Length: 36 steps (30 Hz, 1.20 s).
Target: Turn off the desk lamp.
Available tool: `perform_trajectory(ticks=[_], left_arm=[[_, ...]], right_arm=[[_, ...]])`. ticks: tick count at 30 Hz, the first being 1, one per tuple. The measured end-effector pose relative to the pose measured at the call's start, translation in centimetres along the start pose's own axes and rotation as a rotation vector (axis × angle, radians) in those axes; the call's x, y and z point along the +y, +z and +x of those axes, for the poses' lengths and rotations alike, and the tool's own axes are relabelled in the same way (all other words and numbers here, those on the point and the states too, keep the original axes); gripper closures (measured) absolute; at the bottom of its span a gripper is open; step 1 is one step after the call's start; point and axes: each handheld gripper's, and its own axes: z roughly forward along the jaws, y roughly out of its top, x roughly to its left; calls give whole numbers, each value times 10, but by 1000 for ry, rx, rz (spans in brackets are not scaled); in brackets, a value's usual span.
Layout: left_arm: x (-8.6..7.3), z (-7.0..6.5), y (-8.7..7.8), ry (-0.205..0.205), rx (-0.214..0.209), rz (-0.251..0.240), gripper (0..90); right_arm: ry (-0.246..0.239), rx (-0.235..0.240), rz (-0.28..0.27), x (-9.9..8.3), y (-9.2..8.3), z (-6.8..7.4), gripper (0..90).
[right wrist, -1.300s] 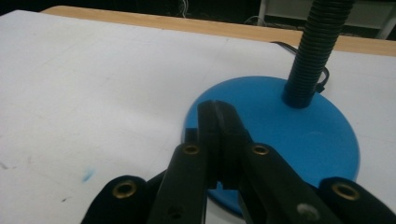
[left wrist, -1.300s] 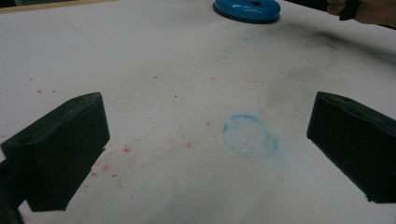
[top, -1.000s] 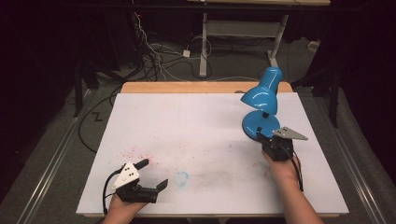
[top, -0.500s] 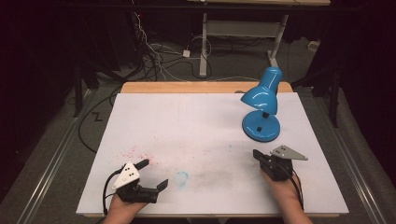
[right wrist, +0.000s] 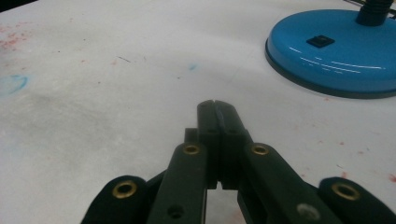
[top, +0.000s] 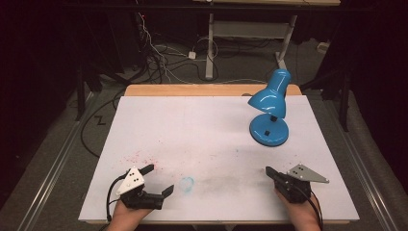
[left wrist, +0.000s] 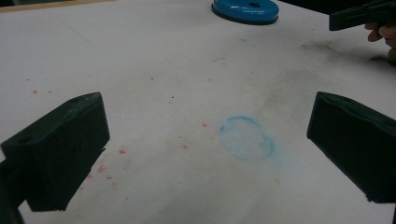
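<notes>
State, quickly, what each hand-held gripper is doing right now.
Left hand-held gripper: open, holding nothing.
Right hand-held gripper: closed, holding nothing.

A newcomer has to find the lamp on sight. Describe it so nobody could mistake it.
Start at the white table top and look to its far right corner. There stands the lamp, with a round flat foot and a glossy shade tipped down to the left. It is the one bright blue thing that stands up from the table; the two black grippers lie at the near edge.

Glossy blue lamp (top: 268,110); white table (top: 202,130), red-speckled.
</notes>
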Motion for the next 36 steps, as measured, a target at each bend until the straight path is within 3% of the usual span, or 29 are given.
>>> perform_trajectory(ticks=[7, 14, 21, 24, 28, 33, 36], left_arm=[[0, 1, 0, 1, -2, 1, 0], [0, 1, 0, 3, -4, 1, 0], [0, 1, -1, 5, -5, 2, 0], [1, 1, -1, 6, -5, -1, 0], [1, 2, -2, 3, -3, -5, 0], [1, 3, -2, 5, -2, -3, 0], [1, 3, 0, 3, -1, 1, 0]], right_arm=[[-19, 4, 13, 1, 7, 3, 882], [27, 32, 29, 1, 8, -2, 618], [12, 42, 62, 2, 11, 0, 307], [-12, 57, 51, 2, 10, 2, 152], [-36, 64, 9, 1, 6, 4, 11], [-48, 59, -74, 4, -4, 8, 5], [-44, 57, -80, 5, -3, 10, 5]])
